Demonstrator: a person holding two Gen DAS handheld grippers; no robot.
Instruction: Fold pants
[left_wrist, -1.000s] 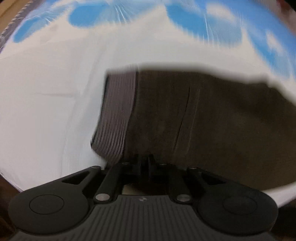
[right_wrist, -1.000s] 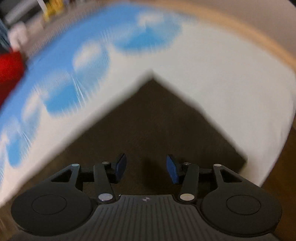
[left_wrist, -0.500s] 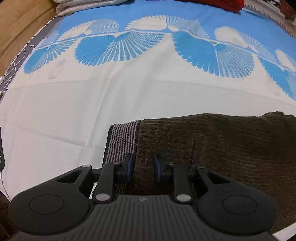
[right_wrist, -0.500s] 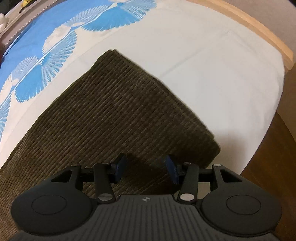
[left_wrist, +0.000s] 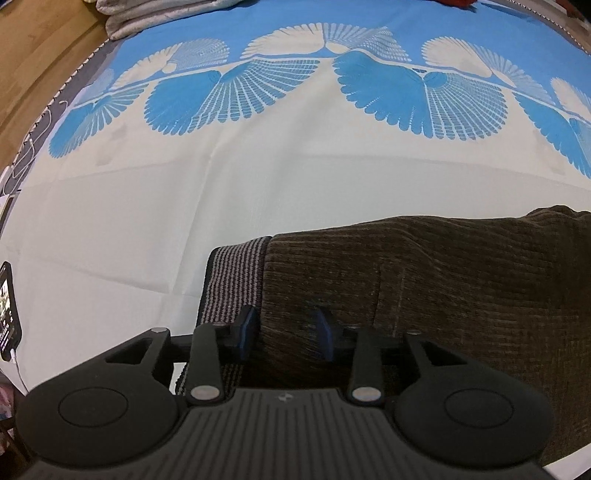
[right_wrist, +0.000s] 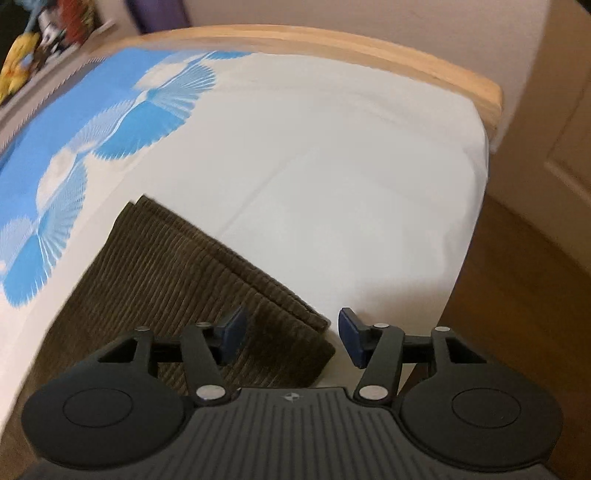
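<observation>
Brown corduroy pants lie folded on the bed, with a grey striped waistband at their left end. My left gripper is open and empty, just above the pants beside the waistband. In the right wrist view the folded end of the pants lies flat on the white sheet. My right gripper is open and empty, over the near right corner of the pants.
The bed sheet is white with a blue fan pattern. A phone on a cable lies at the left edge. Folded grey cloth sits at the far left. A wooden bed frame and wooden floor border the right side.
My left gripper opened off the pants and drew back a little. My right gripper opened wider and swung right, from over the middle of the pants to their right corner.
</observation>
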